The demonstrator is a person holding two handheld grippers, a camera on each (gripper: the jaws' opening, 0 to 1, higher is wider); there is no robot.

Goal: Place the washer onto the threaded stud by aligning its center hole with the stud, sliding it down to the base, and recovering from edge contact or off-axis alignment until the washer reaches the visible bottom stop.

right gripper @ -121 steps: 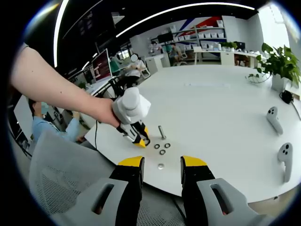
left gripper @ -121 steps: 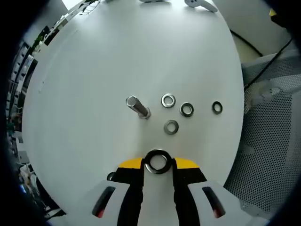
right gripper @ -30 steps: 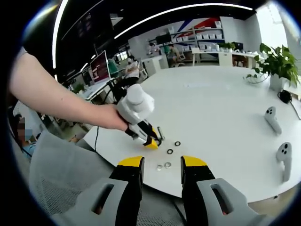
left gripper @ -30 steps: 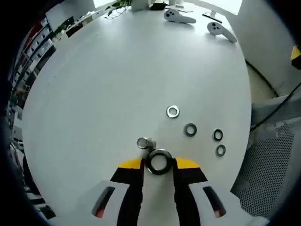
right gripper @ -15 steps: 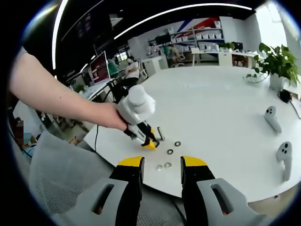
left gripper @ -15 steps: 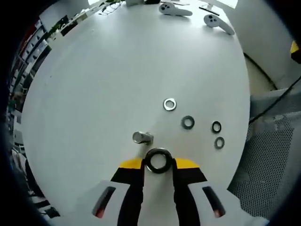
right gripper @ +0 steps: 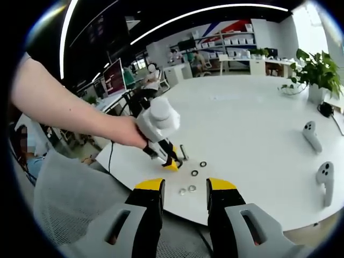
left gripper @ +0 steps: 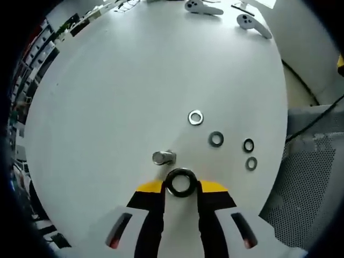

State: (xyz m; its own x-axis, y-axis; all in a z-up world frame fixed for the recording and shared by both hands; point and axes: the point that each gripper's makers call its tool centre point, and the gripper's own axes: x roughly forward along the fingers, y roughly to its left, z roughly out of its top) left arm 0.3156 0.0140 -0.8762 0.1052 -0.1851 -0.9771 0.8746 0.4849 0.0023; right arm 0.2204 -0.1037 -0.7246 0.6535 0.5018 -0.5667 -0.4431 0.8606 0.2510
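A person's left gripper grips a dark washer between its yellow-tipped fingers, just short of the threaded stud, which stands slightly left of the tips on the white table. Four loose washers lie beyond, to the right. The right gripper (fingers parted, holding nothing) hangs off the table's near edge.

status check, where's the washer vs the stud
Left gripper shut on washer, just short of stud, not yet threaded. Right gripper open, back off the table. Four loose washers nearby, none blocking.
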